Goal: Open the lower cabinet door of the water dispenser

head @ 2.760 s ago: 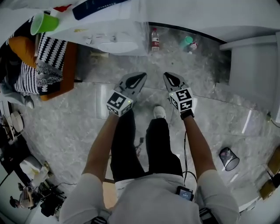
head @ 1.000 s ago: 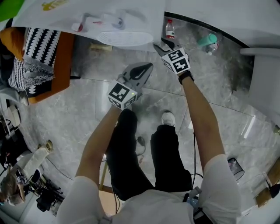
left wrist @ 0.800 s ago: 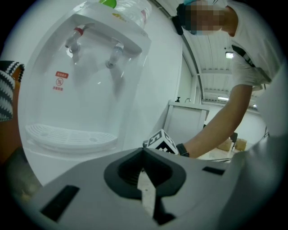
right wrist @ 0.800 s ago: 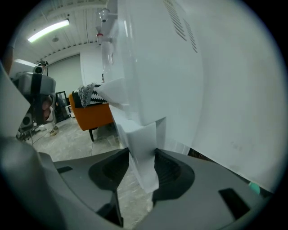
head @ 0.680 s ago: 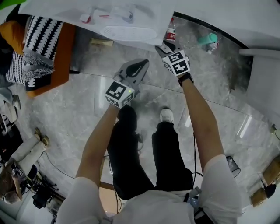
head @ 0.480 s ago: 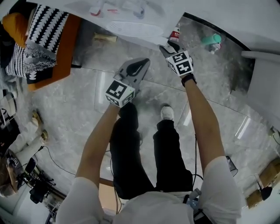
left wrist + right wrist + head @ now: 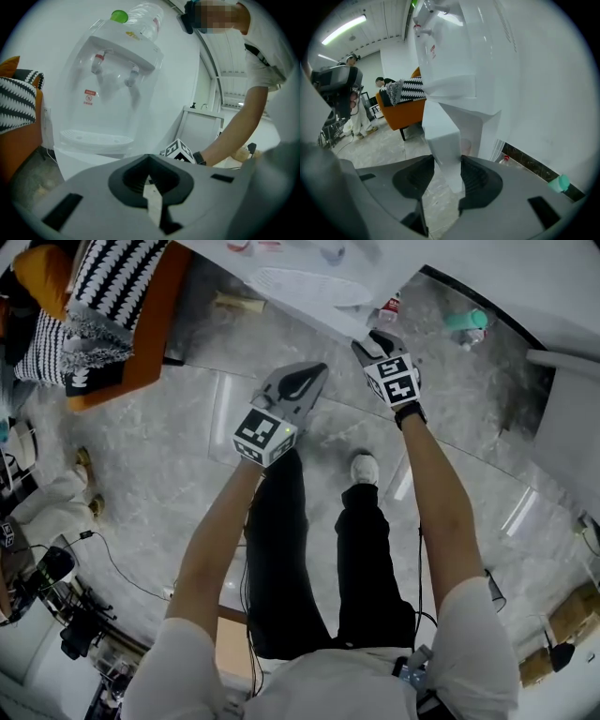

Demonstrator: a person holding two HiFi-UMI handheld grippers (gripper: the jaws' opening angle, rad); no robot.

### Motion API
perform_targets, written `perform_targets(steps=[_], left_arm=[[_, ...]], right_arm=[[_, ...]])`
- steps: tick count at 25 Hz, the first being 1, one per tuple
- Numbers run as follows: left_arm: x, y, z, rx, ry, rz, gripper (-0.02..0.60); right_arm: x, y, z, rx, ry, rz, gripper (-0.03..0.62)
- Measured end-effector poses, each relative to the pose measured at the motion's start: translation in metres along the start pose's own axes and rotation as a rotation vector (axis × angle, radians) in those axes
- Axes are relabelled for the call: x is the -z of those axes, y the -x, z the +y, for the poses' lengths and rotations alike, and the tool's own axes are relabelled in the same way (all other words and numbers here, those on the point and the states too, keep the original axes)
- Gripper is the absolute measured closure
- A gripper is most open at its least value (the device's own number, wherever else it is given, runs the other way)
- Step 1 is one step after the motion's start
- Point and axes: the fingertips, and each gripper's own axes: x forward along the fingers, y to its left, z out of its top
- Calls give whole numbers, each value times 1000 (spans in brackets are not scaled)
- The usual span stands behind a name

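Right hand-held gripper (image 7: pixel 447 165) is clamping the lower cabinet door (image 7: pixel 443 140) by its edge, on the water dispenser (image 7: pixel 112 84) at the floor's (image 7: pixel 169 456) wall edge; left hand-held gripper (image 7: pixel 149 177) is hanging clenched, empty. Next, seemingly: swinging it wide.

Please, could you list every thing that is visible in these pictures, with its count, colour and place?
Dispenser: one, white, at the wall ahead.
Door: one, white, low on the dispenser.
Big bottle: one, clear, on top of the dispenser.
Chair: one, orange, left of the dispenser.
Cushion: one, black and white, on the chair.
Small bottle: one, clear with red label, on the floor by the wall.
Cup: one, teal, on the floor by the wall.
Shoe: one seen, white, on the floor.
Left gripper: grey, shut, empty, in the air.
Right gripper: grey, shut on the door's edge.
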Motion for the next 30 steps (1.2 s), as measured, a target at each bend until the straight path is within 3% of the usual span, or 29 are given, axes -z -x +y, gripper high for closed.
perform_targets(steps=[17, 19, 22, 30], left_arm=[[4, 62, 20, -137, 85, -19, 580], [7, 72, 21, -149, 90, -17, 580], [12, 90, 23, -181, 113, -23, 580], [26, 137, 42, -252, 166, -28, 580]], right_arm=[[17, 5, 79, -76, 4, 105, 428], [19, 5, 93, -89, 18, 119, 440], [20, 4, 110, -98, 37, 142, 519], [20, -4, 150, -124, 32, 178, 517]])
